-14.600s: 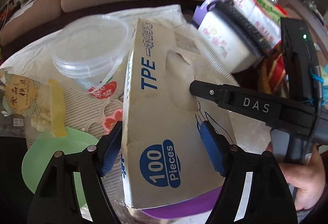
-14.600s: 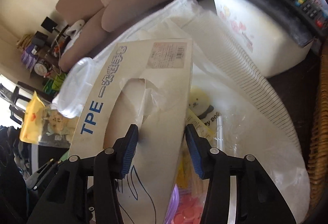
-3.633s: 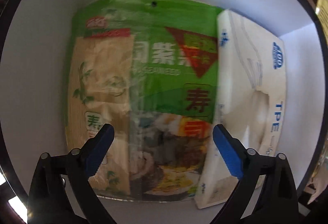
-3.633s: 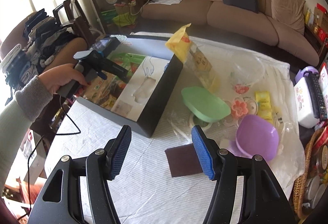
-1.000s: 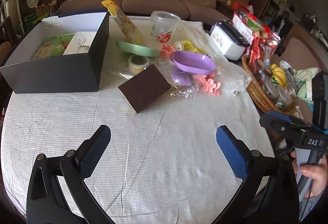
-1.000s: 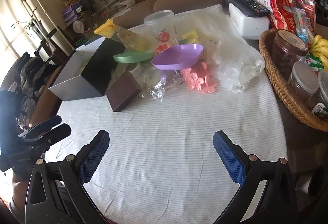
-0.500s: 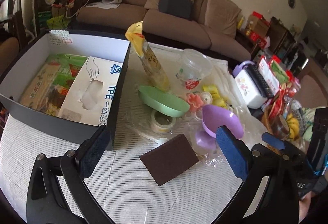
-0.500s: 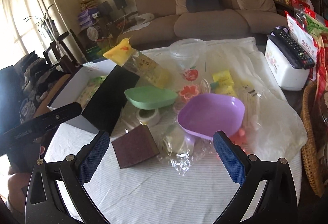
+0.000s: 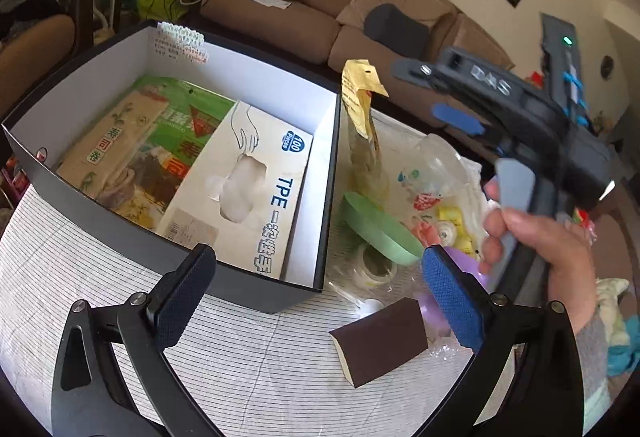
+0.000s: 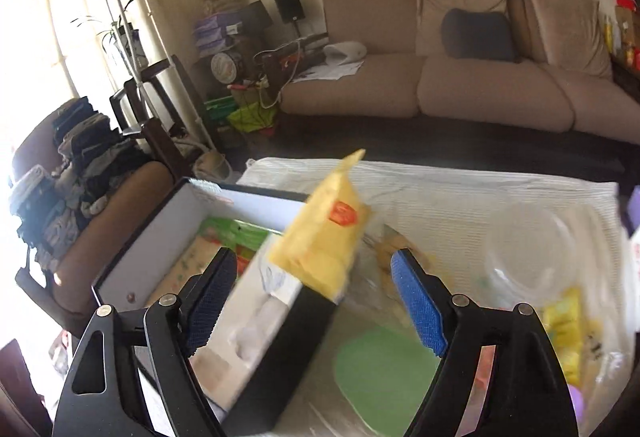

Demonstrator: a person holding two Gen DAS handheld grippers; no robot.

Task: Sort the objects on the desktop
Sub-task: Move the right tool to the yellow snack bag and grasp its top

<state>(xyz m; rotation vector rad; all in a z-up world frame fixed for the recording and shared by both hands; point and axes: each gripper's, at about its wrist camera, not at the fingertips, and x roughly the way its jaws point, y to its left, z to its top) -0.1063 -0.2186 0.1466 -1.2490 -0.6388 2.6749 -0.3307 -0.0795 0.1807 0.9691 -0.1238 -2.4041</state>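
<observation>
The black storage box point(image 9: 168, 245) with white inner walls holds a green seaweed packet point(image 9: 160, 125) and the white TPE glove box point(image 9: 248, 189). A yellow-topped snack bag point(image 9: 362, 117) leans against the box's right wall; it also shows in the right wrist view point(image 10: 324, 237). My left gripper point(image 9: 316, 289) is open and empty above the box's near corner. My right gripper point(image 10: 316, 301) is open and empty, jaws on either side of the snack bag's yellow top without touching it; it also shows in the left wrist view point(image 9: 456, 117). A brown sponge block point(image 9: 380, 341) lies on the cloth.
A green dish point(image 9: 380, 225), tape roll point(image 9: 374, 265), clear plastic tub point(image 10: 524, 245), purple bowl point(image 9: 468, 265), yellow packets point(image 10: 568, 321) and plastic wrap crowd the table right of the box. A sofa point(image 10: 460, 89) stands behind. White striped cloth point(image 9: 120, 277) covers the table.
Both grippers have moved forward toward the box. My right gripper has come up close around the yellow snack bag. Both stay open.
</observation>
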